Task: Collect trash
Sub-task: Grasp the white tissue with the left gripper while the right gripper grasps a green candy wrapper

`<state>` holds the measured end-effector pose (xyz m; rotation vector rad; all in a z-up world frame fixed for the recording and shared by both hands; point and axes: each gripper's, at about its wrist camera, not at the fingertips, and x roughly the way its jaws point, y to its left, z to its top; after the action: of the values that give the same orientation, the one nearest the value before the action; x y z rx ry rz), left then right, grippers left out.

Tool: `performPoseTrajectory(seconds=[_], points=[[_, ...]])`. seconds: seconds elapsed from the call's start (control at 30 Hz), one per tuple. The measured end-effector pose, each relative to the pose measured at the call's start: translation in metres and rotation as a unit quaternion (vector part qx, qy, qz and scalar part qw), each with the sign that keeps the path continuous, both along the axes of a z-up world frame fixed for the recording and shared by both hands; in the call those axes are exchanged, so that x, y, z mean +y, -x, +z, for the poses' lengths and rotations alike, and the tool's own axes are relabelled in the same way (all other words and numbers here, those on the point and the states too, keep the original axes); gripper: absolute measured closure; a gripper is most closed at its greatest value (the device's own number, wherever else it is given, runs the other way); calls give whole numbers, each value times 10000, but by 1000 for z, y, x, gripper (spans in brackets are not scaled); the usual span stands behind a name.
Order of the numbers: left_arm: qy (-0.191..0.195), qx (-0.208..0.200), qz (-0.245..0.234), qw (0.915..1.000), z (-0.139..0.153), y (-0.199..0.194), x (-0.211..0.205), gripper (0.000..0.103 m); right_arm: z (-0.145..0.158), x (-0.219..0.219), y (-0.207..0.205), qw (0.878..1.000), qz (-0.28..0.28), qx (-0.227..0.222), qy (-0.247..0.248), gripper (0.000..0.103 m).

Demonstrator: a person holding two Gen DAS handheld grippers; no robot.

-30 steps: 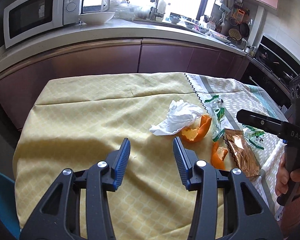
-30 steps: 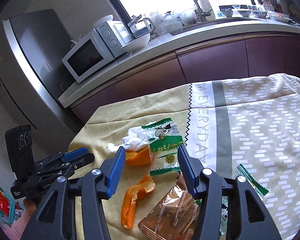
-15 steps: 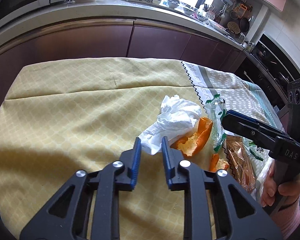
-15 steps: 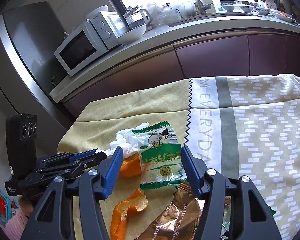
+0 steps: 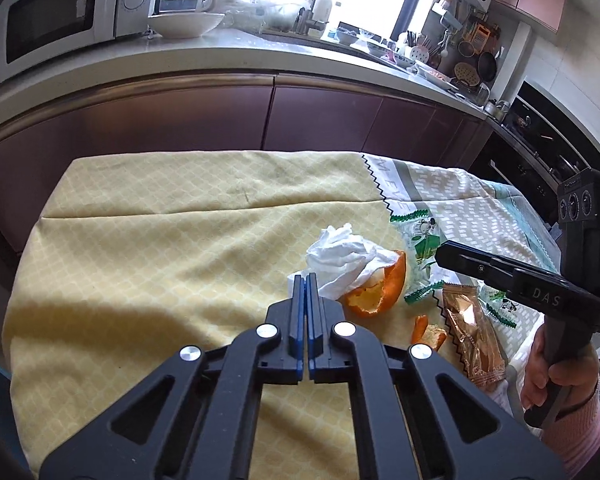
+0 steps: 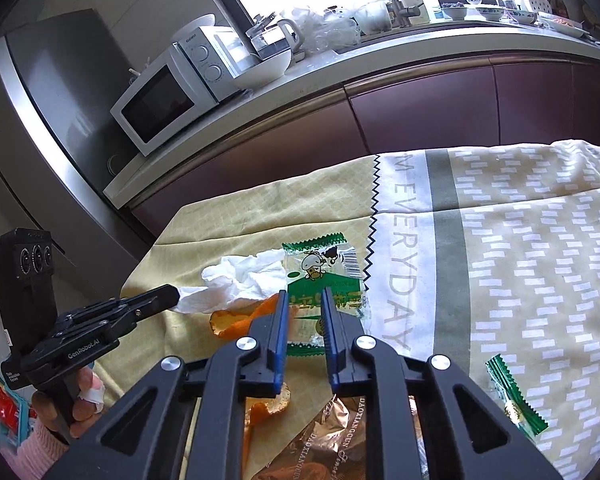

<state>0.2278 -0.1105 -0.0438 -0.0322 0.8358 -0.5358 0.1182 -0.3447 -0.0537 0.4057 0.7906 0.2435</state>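
Left wrist: your left tongs (image 5: 305, 278) are fully closed, tips pinching the near edge of the white tissue (image 5: 342, 254) on the counter (image 5: 160, 240). Orange peel (image 5: 380, 290) sits just beside it, brown wrapper (image 5: 474, 340) further right.

Right wrist: your right tongs (image 6: 305, 296) are narrow and closing over the green snack wrapper (image 6: 324, 270); pads not yet pressing it.

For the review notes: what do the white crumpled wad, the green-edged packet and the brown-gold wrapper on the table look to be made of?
White wad: soft matte tissue paper, judging by its limp creases and torn edge. Green-edged packet: thin glossy plastic film, partly see-through, with zigzag-cut sealed ends. Brown-gold wrapper: probably metallised foil film, since it throws a bright glint and holds sharp crinkles.
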Motion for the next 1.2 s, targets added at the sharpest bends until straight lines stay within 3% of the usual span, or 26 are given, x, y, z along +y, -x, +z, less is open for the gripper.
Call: performPoseTrajectory(seconds=[0.07,0.13,0.2,0.43,0.5,0.63,0.7,0.77,0.87,0.93,1.0,1.2], points=[[42,-124,15,9999,9,7,8,102,2,-3,1,10000,-71,-30,-14,84],[124,-203,8,9997,17,14,17,102,3,-4,0,9999,-120,-41,16,66],[202,-256,36,9995,24,21,27,102,2,-4,-2,9999,-132,4,37,56],[230,-160,101,9996,19,46,63,102,-10,1,-14,9997,-78,226,25,53],[182,-73,100,9998,10,51,69,102,-13,2,-15,9996,-57,270,48,60],[61,110,-20,9999,-10,61,77,101,-18,5,-15,9993,8,357,87,88],[13,147,-21,9999,-16,66,80,100,-19,5,-14,9994,24,344,83,93],[29,88,-63,9999,-16,70,82,95,-17,4,-12,9995,26,292,73,95],[18,-117,-141,9998,-8,77,80,73,-13,3,-9,9998,5,215,12,96],[-81,-300,-213,9993,-2,82,74,67,-9,3,-8,9999,14,158,-10,97],[-179,-359,-279,9988,1,81,67,53,-5,4,-6,9999,50,98,-28,98],[-431,-324,-261,9982,-5,71,48,52,-3,7,-7,9999,99,76,-20,94]])
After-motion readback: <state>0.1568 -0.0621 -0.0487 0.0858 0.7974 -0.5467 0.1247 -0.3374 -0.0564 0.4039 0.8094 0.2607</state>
